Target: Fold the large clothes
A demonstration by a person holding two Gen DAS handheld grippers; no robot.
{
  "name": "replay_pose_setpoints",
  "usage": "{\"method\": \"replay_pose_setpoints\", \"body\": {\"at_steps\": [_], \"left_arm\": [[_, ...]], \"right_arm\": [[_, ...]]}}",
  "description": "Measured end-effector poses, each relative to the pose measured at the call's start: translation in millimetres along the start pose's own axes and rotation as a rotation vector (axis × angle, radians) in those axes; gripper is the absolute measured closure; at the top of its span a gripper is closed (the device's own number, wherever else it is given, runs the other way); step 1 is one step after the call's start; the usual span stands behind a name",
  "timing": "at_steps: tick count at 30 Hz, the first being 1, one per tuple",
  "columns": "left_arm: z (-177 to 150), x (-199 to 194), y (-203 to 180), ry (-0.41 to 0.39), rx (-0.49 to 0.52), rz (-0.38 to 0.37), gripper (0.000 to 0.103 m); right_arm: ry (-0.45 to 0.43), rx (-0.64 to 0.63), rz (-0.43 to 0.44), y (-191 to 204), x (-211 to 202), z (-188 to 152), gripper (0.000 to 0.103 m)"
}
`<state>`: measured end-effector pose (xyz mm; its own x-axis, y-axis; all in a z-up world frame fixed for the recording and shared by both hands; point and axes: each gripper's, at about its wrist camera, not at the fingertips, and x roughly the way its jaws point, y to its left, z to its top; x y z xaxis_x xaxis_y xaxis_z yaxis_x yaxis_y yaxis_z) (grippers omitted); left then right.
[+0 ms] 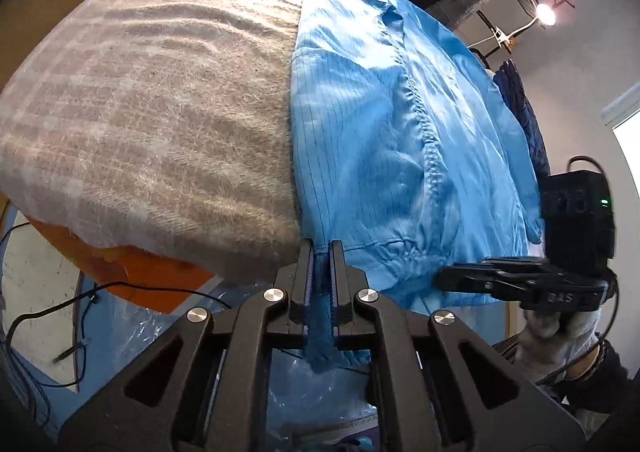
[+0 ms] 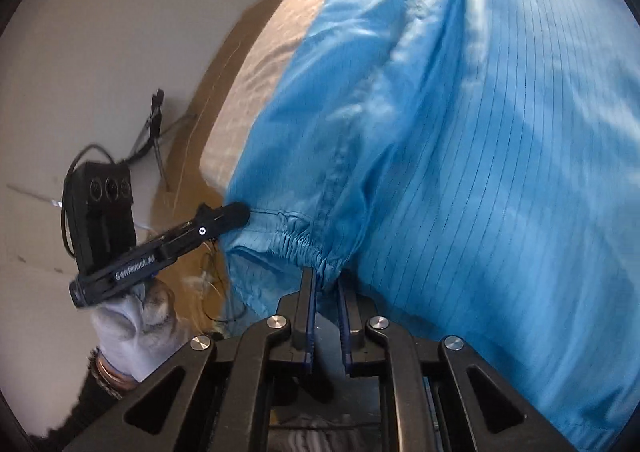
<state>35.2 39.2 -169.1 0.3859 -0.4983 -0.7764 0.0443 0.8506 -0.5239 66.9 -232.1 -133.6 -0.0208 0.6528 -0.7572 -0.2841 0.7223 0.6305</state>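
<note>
1. Blue jacket [image 1: 384, 140] lies spread on the surface, over a grey plaid blanket [image 1: 152, 120], zipper up, hem toward the grippers.
2. Left gripper [image 1: 322, 248]: jaws pinched on the hem corner.
3. Right gripper [image 2: 326, 276]: jaws narrow around the gathered hem; whether it is clamped, I cannot tell.
4. Judged: no fold made yet; all folding remains.

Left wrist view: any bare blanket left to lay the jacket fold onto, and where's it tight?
Free: the grey plaid blanket, a wide bare patch bordered by the blue jacket and the blanket's near overhanging edge. Crowded: the jacket's near hem, where the left gripper is shut on it and the right gripper bites alongside.
</note>
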Motion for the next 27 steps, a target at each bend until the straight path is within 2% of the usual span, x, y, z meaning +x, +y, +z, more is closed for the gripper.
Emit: {"method": "replay_pose_setpoints", "body": {"at_steps": [1, 3, 4, 5, 10, 12, 14, 16, 19, 21, 23, 25, 27], "left_arm": [[-1, -2, 2, -0.003, -0.006, 0.003, 0.095], [-1, -8, 10, -0.013, -0.057, -0.03, 0.081], [0, -10, 13, -0.022, -0.075, -0.05, 0.067], [0, -12, 16, -0.039, -0.096, -0.063, 0.059], [2, 1, 15, -0.021, -0.109, -0.048, 0.058], [-2, 11, 6, -0.001, -0.06, 0.003, 0.058], [-3, 12, -6, -0.009, 0.011, 0.064, 0.058], [-3, 13, -9, -0.011, 0.037, 0.091, 0.058], [-3, 8, -13, -0.036, 0.058, 0.144, 0.062], [1, -4, -19, -0.089, 0.068, 0.173, 0.062], [6, -21, -28, -0.158, 0.079, 0.172, 0.062], [10, -35, -40, -0.221, 0.099, 0.165, 0.062], [13, -46, -55, -0.276, 0.131, 0.145, 0.062]], "right_arm": [[0.008, -0.036, -0.024, 6, -3, -1, 0.082], [0.02, -0.088, -0.072, 15, -9, -4, 0.067], [-0.001, -0.127, -0.083, 21, -18, -8, 0.067], [-0.021, -0.152, -0.086, 26, -25, -9, 0.067], [-0.193, -0.221, -0.087, 39, -55, 0, 0.068], [-0.235, -0.236, -0.115, 43, -52, 5, 0.068], [-0.226, -0.254, -0.148, 46, -37, 12, 0.071], [-0.187, -0.266, -0.175, 46, -19, 15, 0.074], [-0.113, -0.298, -0.27, 36, 8, 8, 0.076], [-0.124, -0.306, -0.265, 36, 7, 4, 0.075], [-0.134, -0.294, -0.237, 35, -3, 2, 0.068], [-0.189, -0.295, -0.212, 36, -21, -2, 0.065], [-0.24, -0.308, -0.234, 37, -37, -9, 0.061]]}}
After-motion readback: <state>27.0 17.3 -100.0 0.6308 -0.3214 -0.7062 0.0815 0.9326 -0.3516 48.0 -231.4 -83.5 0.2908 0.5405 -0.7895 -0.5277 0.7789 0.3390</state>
